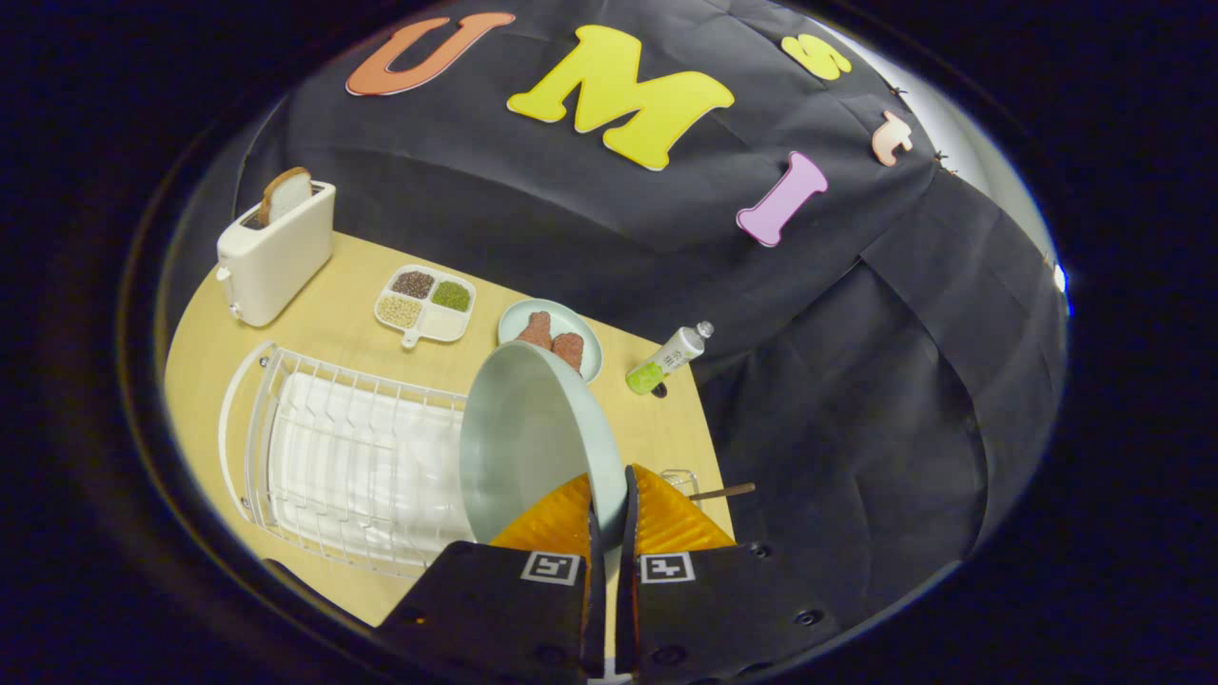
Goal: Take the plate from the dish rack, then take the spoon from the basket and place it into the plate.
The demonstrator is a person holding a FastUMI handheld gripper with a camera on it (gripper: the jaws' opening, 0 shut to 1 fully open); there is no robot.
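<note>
Gripper: the gripper (609, 499) is clamping both orange fingers (557, 523) on the rim of the plate (528, 442).
Plate: it is standing on edge, lifted over the dish rack (324, 457), hollow side facing the rack.
Spoon: a brown handle (723, 492) is poking out of the wire basket (680, 479) just beyond the fingers, at the table's near edge.
Far side: a toaster (271, 252), a divided tray (425, 303), a small plate (552, 333) and a tube (669, 358) are sitting along the table's back edge.

I see wood table (333, 323) w/ toaster (274, 255), divided tray (425, 303), small plate (590, 347), tube (668, 359), dish rack (347, 461).
</note>
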